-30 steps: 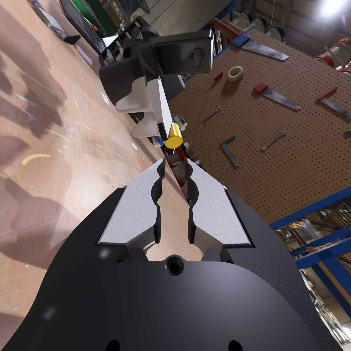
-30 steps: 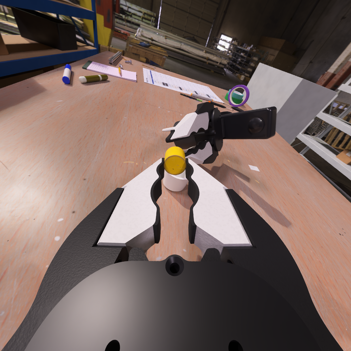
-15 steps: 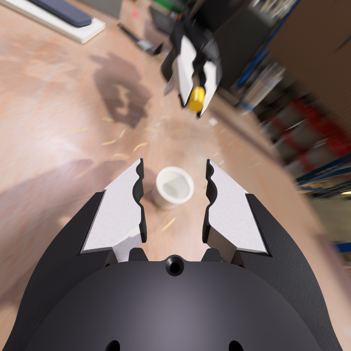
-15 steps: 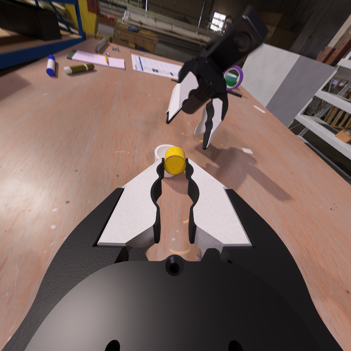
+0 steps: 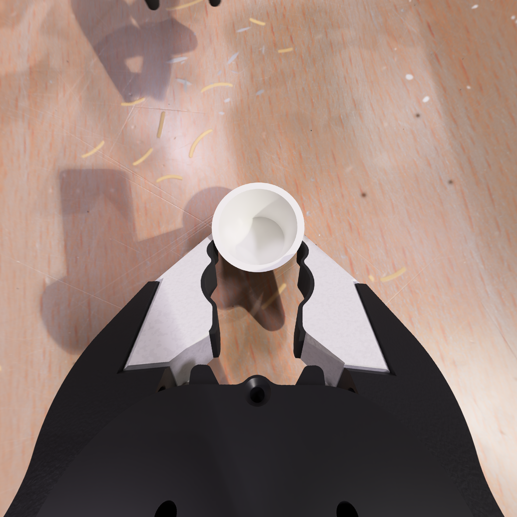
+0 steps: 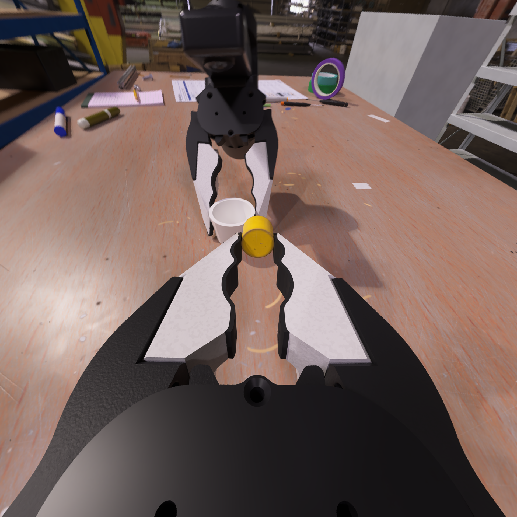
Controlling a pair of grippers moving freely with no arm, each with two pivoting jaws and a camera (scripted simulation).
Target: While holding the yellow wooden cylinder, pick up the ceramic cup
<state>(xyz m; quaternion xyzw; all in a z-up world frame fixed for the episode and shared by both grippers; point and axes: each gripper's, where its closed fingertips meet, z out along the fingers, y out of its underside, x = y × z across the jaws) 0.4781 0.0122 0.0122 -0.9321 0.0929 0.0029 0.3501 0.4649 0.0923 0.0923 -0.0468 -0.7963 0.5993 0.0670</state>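
The white ceramic cup [image 5: 257,226] stands upright on the wooden table [image 5: 391,140]. My left gripper [image 5: 257,243] points straight down over it, open, with one fingertip at each side of the cup wall; I cannot tell if they touch. The right wrist view shows the cup [image 6: 229,221] between the left gripper's [image 6: 236,223] fingers. My right gripper [image 6: 257,237] is shut on the yellow wooden cylinder [image 6: 256,240], held at the fingertips just above the table, in front of and slightly right of the cup.
At the far end of the table lie a pink notepad [image 6: 126,98], two markers [image 6: 60,120], a printed sheet [image 6: 184,89], pens [image 6: 296,103] and a purple tape roll [image 6: 328,78]. A grey box [image 6: 414,61] and white shelving [image 6: 489,117] stand at the right edge.
My left gripper swung from tilted to pointing straight down and dropped until its fingers straddle the cup; its jaws narrowed slightly. My right gripper, still holding the cylinder, drew back a little from the cup.
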